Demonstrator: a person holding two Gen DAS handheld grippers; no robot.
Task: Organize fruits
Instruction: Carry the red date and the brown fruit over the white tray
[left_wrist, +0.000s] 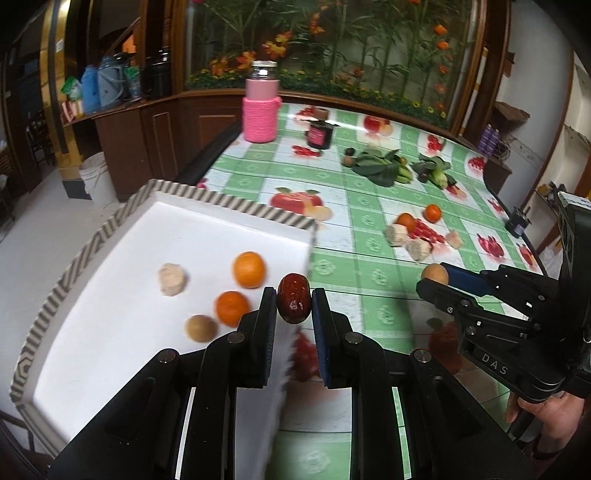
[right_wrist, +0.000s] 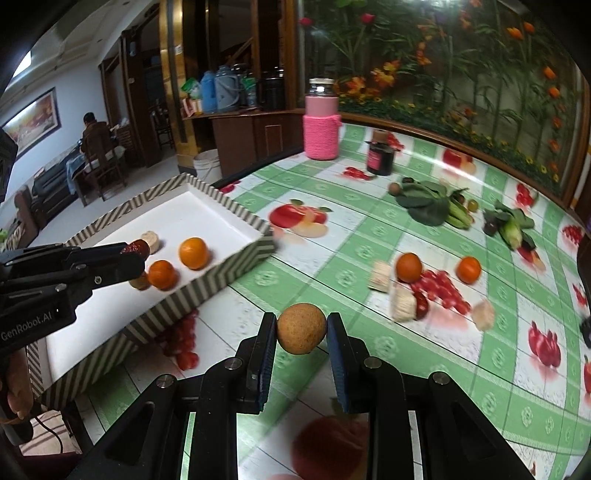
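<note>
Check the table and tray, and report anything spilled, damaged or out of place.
Nothing looks spilled or damaged. Only the unsorted pile stands out: two oranges and pale chunks lie loose on the tablecloth beside leafy greens, outside the striped tray.

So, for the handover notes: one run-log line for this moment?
left gripper: shut on red date | right gripper: shut on longan | tray: four fruits

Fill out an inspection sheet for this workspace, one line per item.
Surface: table under green checked fruit-print cloth.
Job's things: striped tray holds two oranges, a brown round fruit, a pale chunk; more oranges and chunks on the cloth.
Clutter: pink jar, dark jar, greens.
Grippers: left gripper shut on red date; right gripper shut on brown fruit.
Cables: nothing seen on the table.
Surroundings: flower mural, cabinets, seated person.
</note>
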